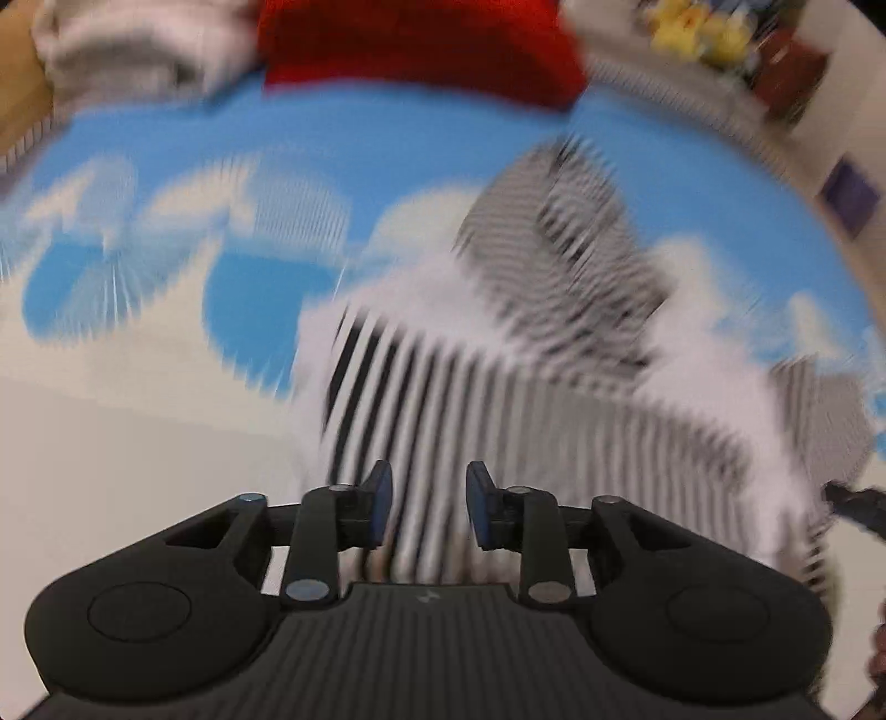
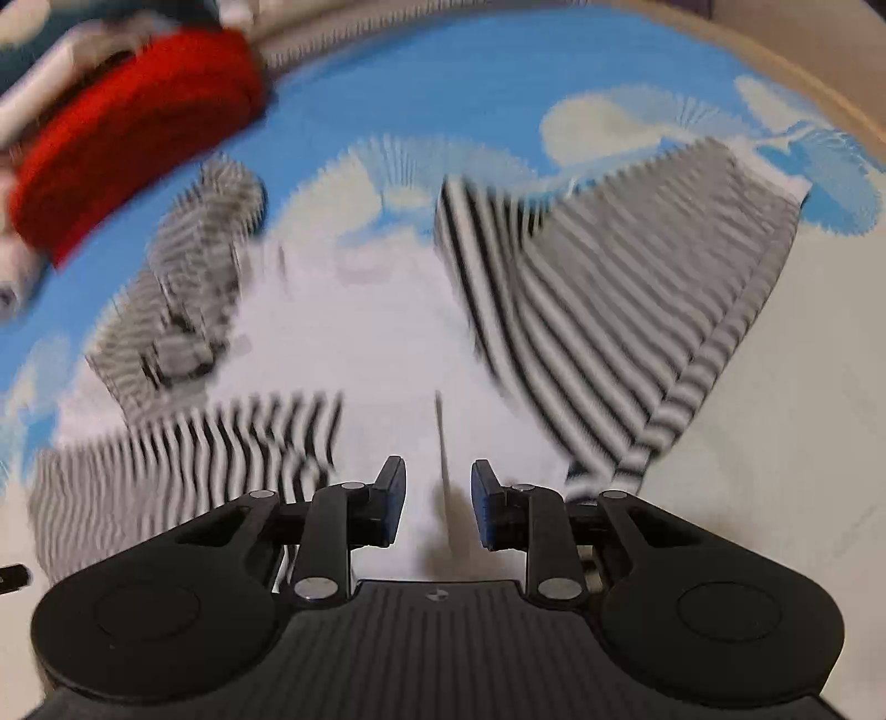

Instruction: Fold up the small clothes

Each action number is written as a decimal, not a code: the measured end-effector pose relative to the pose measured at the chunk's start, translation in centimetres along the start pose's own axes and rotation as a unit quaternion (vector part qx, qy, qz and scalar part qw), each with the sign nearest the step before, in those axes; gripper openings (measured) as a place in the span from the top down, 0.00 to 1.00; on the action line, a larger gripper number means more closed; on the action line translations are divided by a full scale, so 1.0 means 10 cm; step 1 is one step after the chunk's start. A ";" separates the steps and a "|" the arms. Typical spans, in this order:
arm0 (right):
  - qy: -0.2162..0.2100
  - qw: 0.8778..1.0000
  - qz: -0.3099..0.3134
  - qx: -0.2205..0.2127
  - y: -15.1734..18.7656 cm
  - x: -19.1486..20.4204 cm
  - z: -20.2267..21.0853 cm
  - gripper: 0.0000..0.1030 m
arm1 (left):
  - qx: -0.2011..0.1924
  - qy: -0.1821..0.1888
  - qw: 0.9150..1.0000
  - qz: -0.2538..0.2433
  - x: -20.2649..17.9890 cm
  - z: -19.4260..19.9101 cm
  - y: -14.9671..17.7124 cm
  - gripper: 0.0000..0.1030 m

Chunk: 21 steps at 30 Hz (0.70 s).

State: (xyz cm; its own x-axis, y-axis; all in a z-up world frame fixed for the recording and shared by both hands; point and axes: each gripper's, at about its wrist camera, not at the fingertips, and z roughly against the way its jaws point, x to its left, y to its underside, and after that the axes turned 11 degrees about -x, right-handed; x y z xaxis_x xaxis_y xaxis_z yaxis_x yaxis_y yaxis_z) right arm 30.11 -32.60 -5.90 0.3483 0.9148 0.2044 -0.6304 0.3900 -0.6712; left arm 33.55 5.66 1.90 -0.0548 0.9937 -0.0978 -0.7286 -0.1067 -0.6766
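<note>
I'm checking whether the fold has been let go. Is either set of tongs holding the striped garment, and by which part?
Nothing is held. The left tongs and right tongs both stand open above the striped garment, with no cloth pinched between their pads.

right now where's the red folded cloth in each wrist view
Left wrist view: the red folded cloth sits at the top centre, beyond the black-and-white striped garment.
Right wrist view: the red cloth lies at the upper left, left of the striped garment.
Shared landmark: the blue cloud-print sheet under both.
</note>
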 end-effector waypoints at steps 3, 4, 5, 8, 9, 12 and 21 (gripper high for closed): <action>-0.001 0.999 -0.013 -0.033 -0.13 -0.14 0.12 0.74 | -0.061 0.029 0.998 -0.019 -0.33 0.41 -0.11 0.55; 0.001 0.999 -0.018 -0.043 -0.18 -0.21 0.14 0.74 | -0.077 0.035 0.996 -0.025 -0.42 0.47 -0.10 0.55; 0.003 0.998 -0.022 -0.053 -0.21 -0.30 0.18 0.74 | -0.095 0.038 0.994 -0.032 -0.49 0.52 -0.08 0.55; 0.013 0.996 -0.032 -0.077 -0.30 -0.62 0.27 0.95 | -0.140 0.013 0.987 -0.071 -0.71 0.39 0.16 0.55; 0.021 0.995 -0.037 -0.087 -0.33 -0.75 0.31 0.99 | -0.118 -0.009 0.989 -0.090 -0.78 0.26 0.23 0.56; 0.053 0.991 -0.046 -0.116 -0.45 -1.14 0.33 0.99 | -0.085 -0.010 0.993 -0.083 -0.84 0.01 0.26 0.56; 0.092 0.980 -0.104 -0.142 -0.68 -2.15 0.00 0.95 | -0.083 -0.012 0.991 -0.104 -0.95 -0.12 0.25 0.56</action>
State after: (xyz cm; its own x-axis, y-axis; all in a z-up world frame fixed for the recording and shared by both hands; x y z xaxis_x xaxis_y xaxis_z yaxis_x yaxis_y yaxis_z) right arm 26.87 -54.92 -5.76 0.5838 0.7745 0.2437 -0.3236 0.4972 -0.8050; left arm 33.06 -4.12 0.21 0.0672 0.9951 0.0729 -0.6032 0.0988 -0.7914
